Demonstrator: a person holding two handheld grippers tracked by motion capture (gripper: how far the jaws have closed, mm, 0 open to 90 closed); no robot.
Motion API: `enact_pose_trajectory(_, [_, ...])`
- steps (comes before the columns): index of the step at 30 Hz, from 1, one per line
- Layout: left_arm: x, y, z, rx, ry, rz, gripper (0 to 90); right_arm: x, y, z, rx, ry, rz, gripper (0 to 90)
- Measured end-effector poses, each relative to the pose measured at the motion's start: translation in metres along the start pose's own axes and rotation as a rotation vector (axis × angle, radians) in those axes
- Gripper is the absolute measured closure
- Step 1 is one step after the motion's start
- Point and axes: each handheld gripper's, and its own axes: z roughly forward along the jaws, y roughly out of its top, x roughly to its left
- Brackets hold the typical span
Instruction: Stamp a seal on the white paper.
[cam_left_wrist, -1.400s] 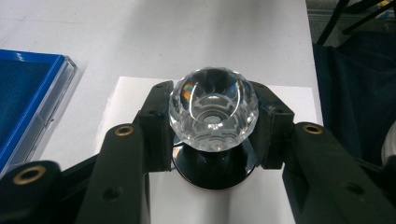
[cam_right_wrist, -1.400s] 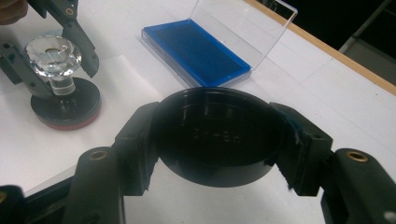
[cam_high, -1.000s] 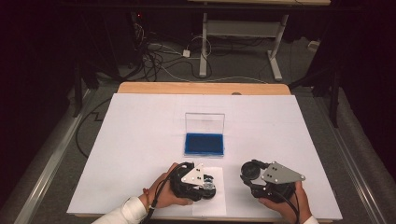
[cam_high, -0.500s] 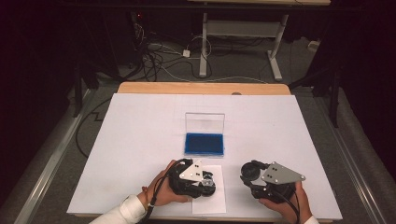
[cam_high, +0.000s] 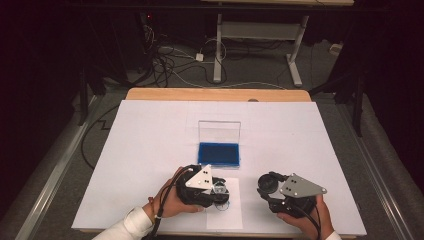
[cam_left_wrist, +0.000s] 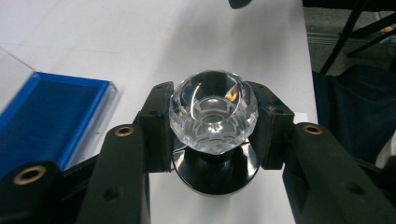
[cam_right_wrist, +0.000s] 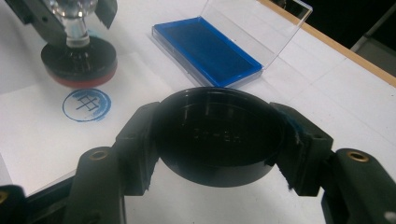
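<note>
- Stamp (cam_left_wrist: 212, 112) with a clear glass knob on top sits pinched between the two black jaws of the left gripper (cam_high: 212, 187). The jaws press on the knob from both sides.
- In the right gripper view the stamp's round black foot has a red edge under it, and it hangs just above the paper, not touching.
- Right below it, on the white sheet of paper (cam_high: 231, 212), is a round blue stamp mark (cam_right_wrist: 87, 105).
- In the high view the stamp is at about 6 o'clock from the blue ink pad (cam_high: 218, 154), near it.
- The ink pad's clear lid (cam_high: 219, 132) stands up, open, on the far side at 12 o'clock.
- The right gripper (cam_high: 272, 187) is at 3 o'clock from the left one. Its jaws are pinching a round black cap (cam_right_wrist: 218, 135), one jaw on each side.
- All of this is on the white table (cam_high: 150, 150).
</note>
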Motion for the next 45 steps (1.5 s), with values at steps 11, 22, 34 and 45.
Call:
enact_pose_trajectory(11, [0.009, 0.001, -0.027, -0.054, 0.064, -0.015, 54.4, 0.0, 0.0, 0.0, -0.003, 0.0, -0.004, 38.0])
enact_pose_trajectory(22, [0.019, -0.002, -0.047, -0.1, 0.097, -0.038, 54.4, -0.002, 0.001, 0.002, -0.004, 0.0, 0.003, 38.0])
enact_pose_trajectory(34, [0.028, -0.007, -0.062, -0.15, 0.117, -0.079, 54.4, -0.002, 0.002, 0.005, -0.003, 0.01, 0.009, 38.0])
enact_pose_trajectory(45, [0.029, -0.01, -0.072, -0.163, 0.14, -0.088, 54.4, -0.003, 0.003, 0.009, -0.004, 0.019, 0.01, 38.0])
